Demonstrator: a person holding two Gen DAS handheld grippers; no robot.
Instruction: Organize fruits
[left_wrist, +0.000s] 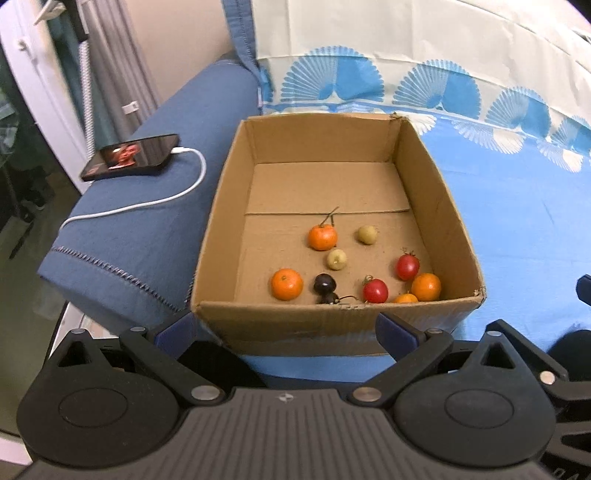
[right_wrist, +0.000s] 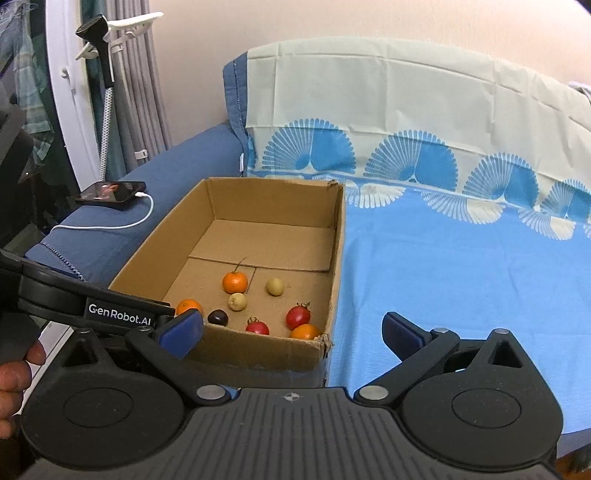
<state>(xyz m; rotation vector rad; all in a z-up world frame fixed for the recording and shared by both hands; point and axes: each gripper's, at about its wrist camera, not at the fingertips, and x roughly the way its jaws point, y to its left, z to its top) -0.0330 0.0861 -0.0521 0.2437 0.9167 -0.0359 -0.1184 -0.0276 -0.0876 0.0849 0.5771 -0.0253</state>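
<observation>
An open cardboard box (left_wrist: 218, 221) (right_wrist: 336, 258) sits on a blue bedsheet. Inside lie several small fruits: an orange with a stem (left_wrist: 322, 237) (right_wrist: 235, 281), another orange (left_wrist: 286, 283) (right_wrist: 189, 306), two pale yellow-green fruits (left_wrist: 367, 234) (left_wrist: 337, 259), two red tomatoes (left_wrist: 407, 267) (left_wrist: 375, 290), a dark grape (left_wrist: 324, 284) (right_wrist: 217, 317) and more oranges (left_wrist: 426, 287) in the near right corner. My left gripper (left_wrist: 284, 332) is open and empty just before the box's near wall. My right gripper (right_wrist: 291, 336) is open and empty at the box's near right corner.
A phone (left_wrist: 131, 157) (right_wrist: 110, 195) with a white charging cable (left_wrist: 173, 195) lies on the dark blue sofa arm (left_wrist: 140, 240) left of the box. The patterned sheet (right_wrist: 461, 277) covers the seat and backrest to the right. The left gripper's body (right_wrist: 92, 306) shows at the right wrist view's left.
</observation>
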